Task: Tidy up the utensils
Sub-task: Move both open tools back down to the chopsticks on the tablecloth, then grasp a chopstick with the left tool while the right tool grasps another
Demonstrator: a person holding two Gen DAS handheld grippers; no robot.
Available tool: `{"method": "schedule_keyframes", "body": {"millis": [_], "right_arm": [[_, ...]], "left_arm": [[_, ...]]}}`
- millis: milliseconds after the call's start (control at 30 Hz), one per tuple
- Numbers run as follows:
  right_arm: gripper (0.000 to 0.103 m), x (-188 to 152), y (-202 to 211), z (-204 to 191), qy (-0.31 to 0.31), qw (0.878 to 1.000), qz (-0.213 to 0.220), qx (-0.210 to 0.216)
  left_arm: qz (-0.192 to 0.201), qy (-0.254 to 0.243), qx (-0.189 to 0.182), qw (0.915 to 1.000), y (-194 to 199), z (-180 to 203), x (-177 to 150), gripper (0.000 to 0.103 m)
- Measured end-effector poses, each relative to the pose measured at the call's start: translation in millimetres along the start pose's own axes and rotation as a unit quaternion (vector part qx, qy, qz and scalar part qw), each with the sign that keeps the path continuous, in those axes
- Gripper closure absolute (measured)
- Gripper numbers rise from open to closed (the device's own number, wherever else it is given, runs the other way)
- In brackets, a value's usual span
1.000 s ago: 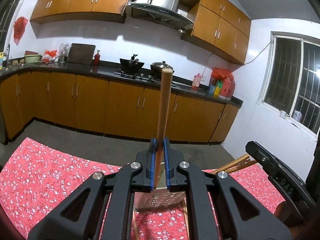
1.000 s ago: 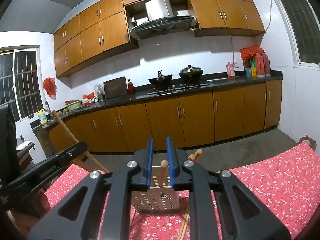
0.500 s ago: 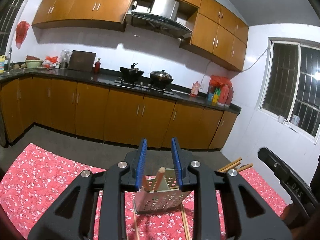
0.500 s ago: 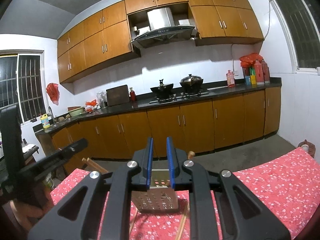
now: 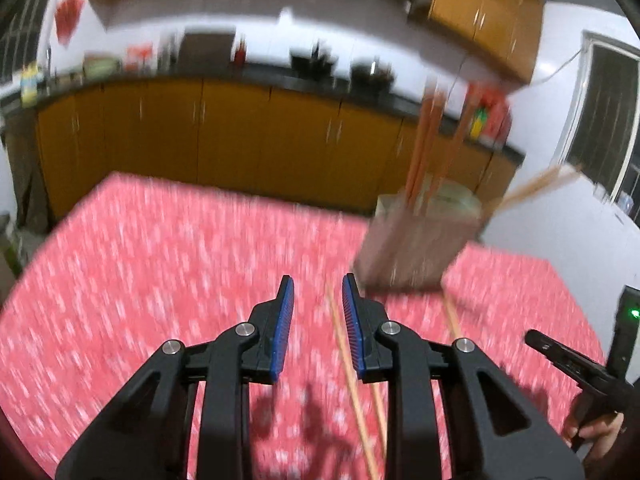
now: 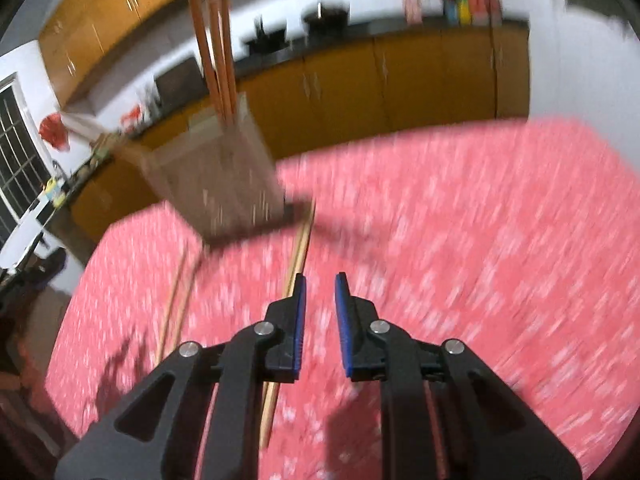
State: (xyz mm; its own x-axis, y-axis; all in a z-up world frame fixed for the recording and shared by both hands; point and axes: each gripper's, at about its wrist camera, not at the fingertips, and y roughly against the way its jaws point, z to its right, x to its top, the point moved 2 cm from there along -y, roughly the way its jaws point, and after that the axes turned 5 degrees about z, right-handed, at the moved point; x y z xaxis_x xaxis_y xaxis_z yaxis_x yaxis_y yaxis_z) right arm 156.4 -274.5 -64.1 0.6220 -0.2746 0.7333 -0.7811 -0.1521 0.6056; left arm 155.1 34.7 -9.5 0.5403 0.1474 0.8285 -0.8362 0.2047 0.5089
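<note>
Hovering empty with jaws apart, the left gripper [image 5: 316, 316] and right gripper [image 6: 320, 314] are pointing at loose chopsticks [image 5: 348, 376] lying on the tablecloth [image 5: 160, 260], likely next for the holder [image 5: 416, 248] at 1 o'clock.

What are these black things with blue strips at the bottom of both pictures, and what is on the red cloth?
They are two hand-held grippers; a person carries one in each hand, and no robot arm is involved. Each picture comes from a wide-angle camera on one gripper, looking forward along its two fingers. One shows the left gripper, the other the right gripper. Both stand open and hold nothing. On the red flowered tablecloth stands a perforated metal utensil holder with long wooden chopsticks upright inside. More loose wooden chopsticks lie flat on the cloth beside it. The pictures are blurred, so finer detail is unclear.
</note>
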Motion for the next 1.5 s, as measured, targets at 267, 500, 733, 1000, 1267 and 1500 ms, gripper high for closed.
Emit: {"method": "schedule_keyframes", "body": {"millis": [267, 500, 733, 1000, 1267, 1500], "right_arm": [[0.086, -38, -38, -33, 0.025, 0.997, -0.070, 0.028], [0.088, -44, -44, -33, 0.057, 0.996, -0.065, -0.022], [0.087, -47, -45, -33, 0.066, 0.995, -0.067, -0.025], [0.095, -41, -44, -18, 0.058, 0.995, -0.049, -0.072], [0.095, -42, -38, -9, 0.056, 0.995, -0.045, -0.073], [0.096, -36, -41, -4, 0.052, 0.995, -0.040, -0.077]], "left_arm": [[-0.091, 0.018, -0.029, 0.9953, -31, 5, -55, 0.078], [-0.115, 0.007, -0.036, 0.9927, -39, 15, -78, 0.078], [-0.130, 0.003, -0.042, 0.9906, -44, 21, -84, 0.078], [-0.147, -0.009, -0.044, 0.9881, -52, 27, -92, 0.083], [-0.141, -0.060, -0.003, 0.9881, -55, 36, -95, 0.094], [-0.130, -0.039, 0.055, 0.9892, -64, -11, -73, 0.095]]}}
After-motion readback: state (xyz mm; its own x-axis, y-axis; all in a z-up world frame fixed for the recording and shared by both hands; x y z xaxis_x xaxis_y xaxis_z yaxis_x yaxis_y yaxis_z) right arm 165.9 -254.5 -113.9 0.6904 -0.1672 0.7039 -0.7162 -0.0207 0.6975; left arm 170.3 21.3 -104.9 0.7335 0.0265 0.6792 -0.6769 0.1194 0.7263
